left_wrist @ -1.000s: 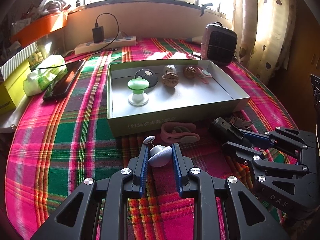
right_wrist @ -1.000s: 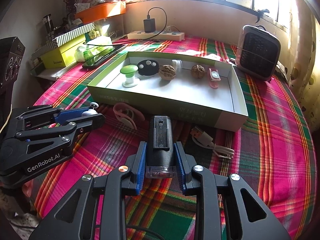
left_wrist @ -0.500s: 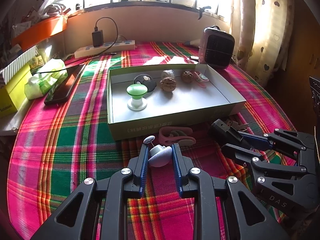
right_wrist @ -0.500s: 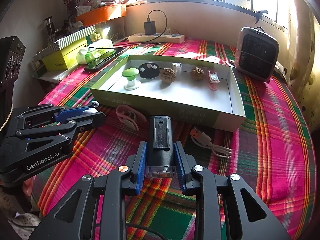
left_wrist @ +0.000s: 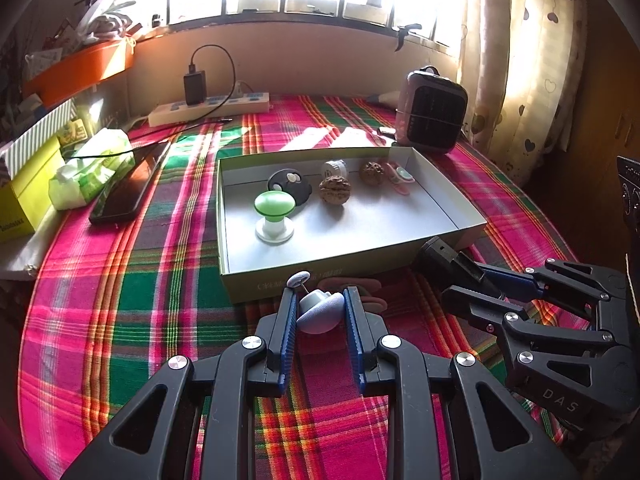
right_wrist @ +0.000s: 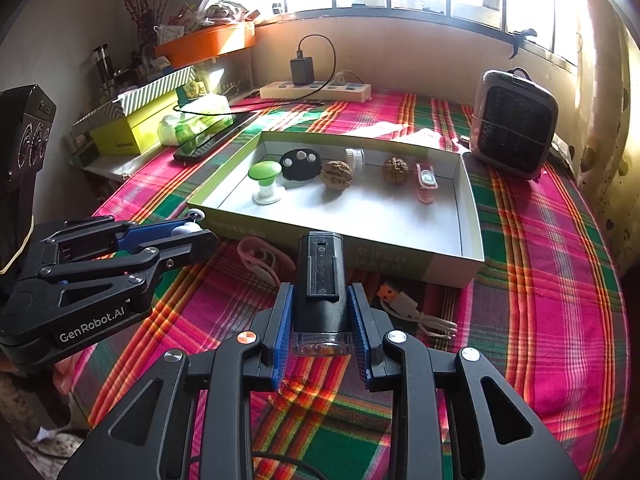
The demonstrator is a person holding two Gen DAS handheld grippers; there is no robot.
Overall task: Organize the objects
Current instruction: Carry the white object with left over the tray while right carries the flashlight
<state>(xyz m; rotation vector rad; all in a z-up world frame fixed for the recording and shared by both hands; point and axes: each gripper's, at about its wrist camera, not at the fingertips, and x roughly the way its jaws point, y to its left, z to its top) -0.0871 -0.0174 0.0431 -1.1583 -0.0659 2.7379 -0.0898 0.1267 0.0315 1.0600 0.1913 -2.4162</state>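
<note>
Six small items already sit in the tray (left_wrist: 448,196), while near it the left gripper (left_wrist: 320,312) grasps a lilac knob (left_wrist: 320,312), the right gripper (right_wrist: 320,320) a black lamp (right_wrist: 320,280), both unplaced.

A lived-in home room: heart-print curtain (left_wrist: 532,60), plaid tablecloth (left_wrist: 120,300), power strip (right_wrist: 316,90), small fan heater (right_wrist: 514,126), cluttered window ledge.
</note>
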